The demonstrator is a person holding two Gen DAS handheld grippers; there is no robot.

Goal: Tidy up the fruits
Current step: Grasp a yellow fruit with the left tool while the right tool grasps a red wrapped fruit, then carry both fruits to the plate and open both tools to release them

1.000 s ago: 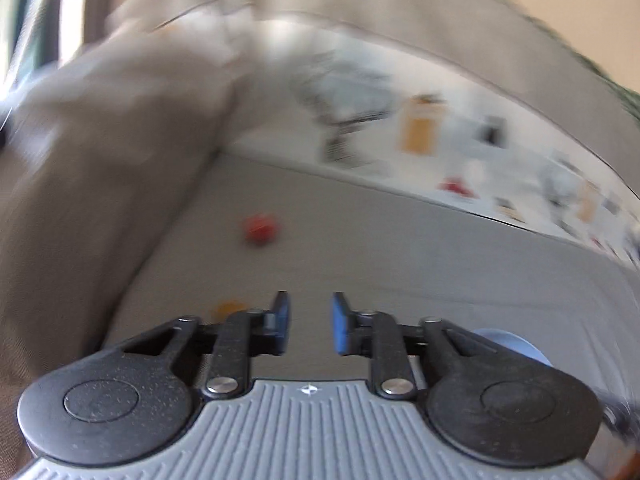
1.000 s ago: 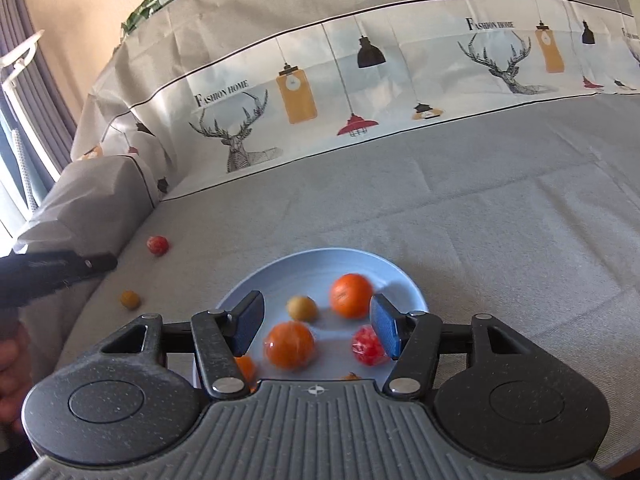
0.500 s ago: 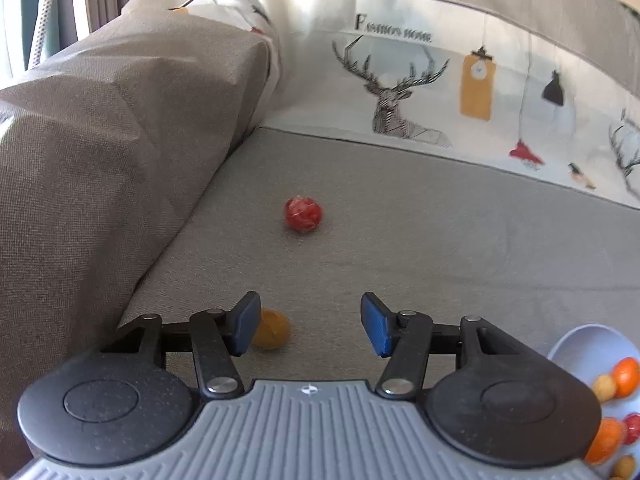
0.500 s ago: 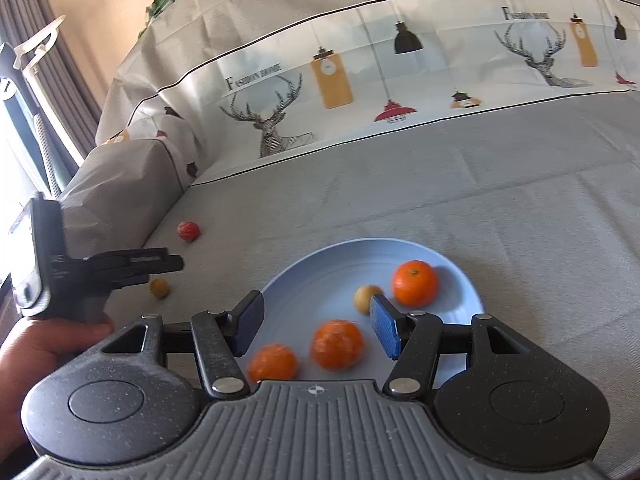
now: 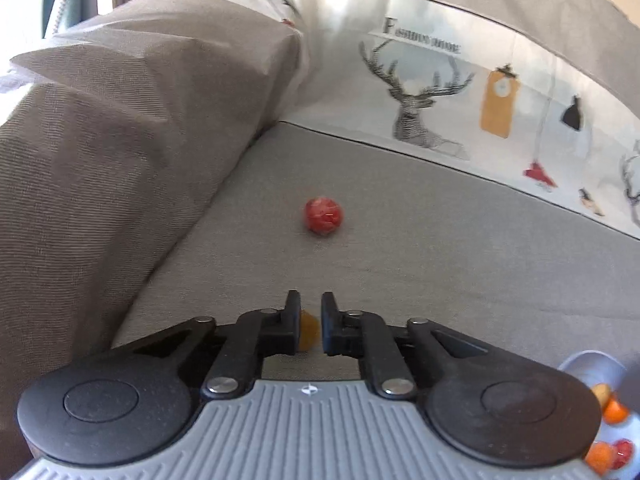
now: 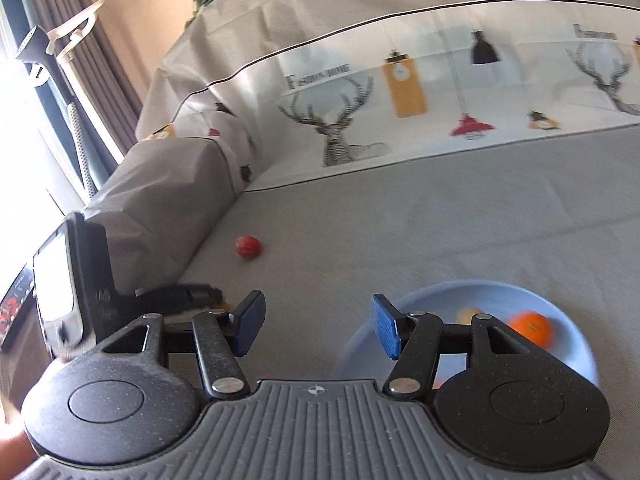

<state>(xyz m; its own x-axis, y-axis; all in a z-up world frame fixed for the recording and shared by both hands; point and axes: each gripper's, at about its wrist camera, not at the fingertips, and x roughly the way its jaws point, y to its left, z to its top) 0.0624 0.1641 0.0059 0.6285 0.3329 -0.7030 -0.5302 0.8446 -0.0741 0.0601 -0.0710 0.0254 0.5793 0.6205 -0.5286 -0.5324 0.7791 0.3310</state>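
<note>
My left gripper (image 5: 307, 322) is shut on a small yellow-orange fruit (image 5: 309, 330), low over the grey sofa seat. A red fruit (image 5: 323, 215) lies on the seat beyond it, near the armrest; it also shows in the right wrist view (image 6: 248, 246). My right gripper (image 6: 318, 326) is open and empty, above the seat to the left of a blue plate (image 6: 576, 320). The plate holds an orange (image 6: 530, 327) and a small yellow fruit (image 6: 468, 314). The left gripper shows at the left of the right wrist view (image 6: 200, 294). The plate's edge with several fruits shows at the bottom right of the left wrist view (image 5: 588, 364).
A grey covered armrest (image 5: 120, 140) rises at the left. The sofa back (image 6: 400, 92) carries a printed cover with deer and lamps. Curtains and a window (image 6: 48, 80) stand at the far left.
My left gripper has moved onto the small yellow-orange fruit and shut on it. My right gripper has swung left, so the plate now sits at its right.
</note>
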